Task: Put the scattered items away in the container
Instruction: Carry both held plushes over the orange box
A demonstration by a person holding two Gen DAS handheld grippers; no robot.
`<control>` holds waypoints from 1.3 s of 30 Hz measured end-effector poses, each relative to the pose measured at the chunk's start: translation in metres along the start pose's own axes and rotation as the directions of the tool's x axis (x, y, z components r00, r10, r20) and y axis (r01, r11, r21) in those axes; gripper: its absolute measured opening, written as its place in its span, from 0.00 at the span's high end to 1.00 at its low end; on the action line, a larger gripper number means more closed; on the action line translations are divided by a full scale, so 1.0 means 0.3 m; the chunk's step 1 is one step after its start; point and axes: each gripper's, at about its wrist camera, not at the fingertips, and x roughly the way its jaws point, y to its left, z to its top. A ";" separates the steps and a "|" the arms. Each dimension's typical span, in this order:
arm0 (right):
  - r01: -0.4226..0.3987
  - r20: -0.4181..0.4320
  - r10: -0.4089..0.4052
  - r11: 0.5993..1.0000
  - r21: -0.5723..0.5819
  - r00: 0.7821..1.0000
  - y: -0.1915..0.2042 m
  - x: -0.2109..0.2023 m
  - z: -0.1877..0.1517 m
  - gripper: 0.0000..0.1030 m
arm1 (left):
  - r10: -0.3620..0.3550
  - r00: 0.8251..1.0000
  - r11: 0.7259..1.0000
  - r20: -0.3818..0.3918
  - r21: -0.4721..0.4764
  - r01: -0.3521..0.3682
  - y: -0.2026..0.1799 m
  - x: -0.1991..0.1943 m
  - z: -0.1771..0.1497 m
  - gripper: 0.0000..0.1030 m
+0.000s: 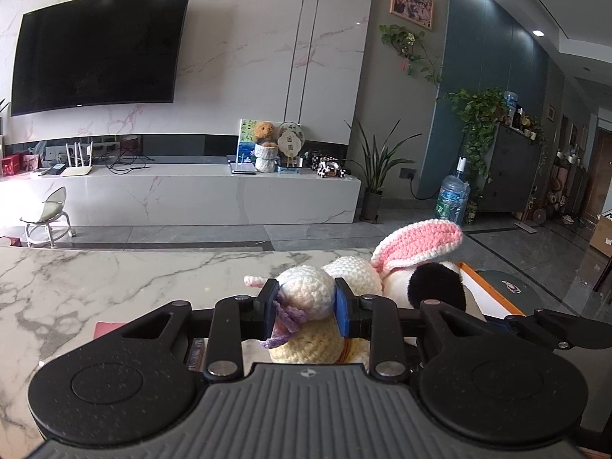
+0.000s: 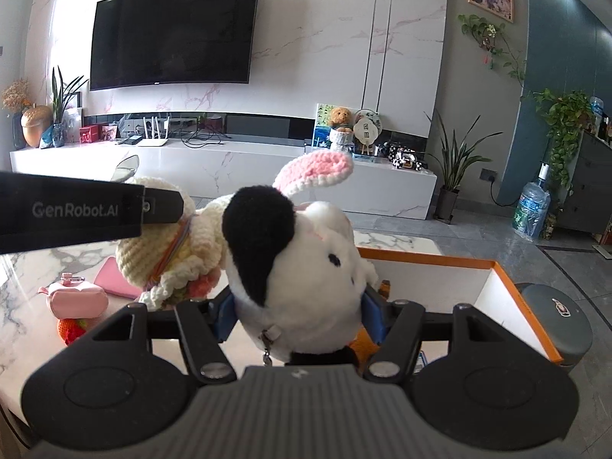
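My left gripper (image 1: pixel 306 306) hides the crochet rabbit's (image 1: pixel 306 298) lower body. My right gripper (image 2: pixel 300 315) covers the plush dog's (image 2: pixel 298 267) underside and the near wall of the container (image 2: pixel 528 306).

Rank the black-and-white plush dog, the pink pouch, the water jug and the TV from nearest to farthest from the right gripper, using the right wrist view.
1. Black-and-white plush dog: clamped in the right gripper.
2. Pink pouch: on the marble table, left.
3. Water jug: on the floor, far right.
4. TV: on the back wall, upper left.

Both tools (image 1: pixel 305 308) (image 2: pixel 300 315) clamped, side by side.
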 end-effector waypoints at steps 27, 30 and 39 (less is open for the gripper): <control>0.098 -0.134 -0.089 0.993 0.060 0.987 -0.508 0.164 -0.058 0.36 | -0.083 0.980 0.985 -0.182 0.133 0.108 -0.337 0.348 -0.030 0.67; 0.101 -0.166 -0.086 0.991 0.084 0.982 -0.543 0.214 -0.073 0.36 | -0.079 0.968 0.975 -0.237 0.184 0.125 -0.351 0.380 -0.060 0.67; 0.070 -0.303 -0.017 0.984 0.163 0.953 -0.591 0.364 -0.102 0.36 | -0.053 0.914 0.934 -0.403 0.304 0.188 -0.384 0.481 -0.128 0.66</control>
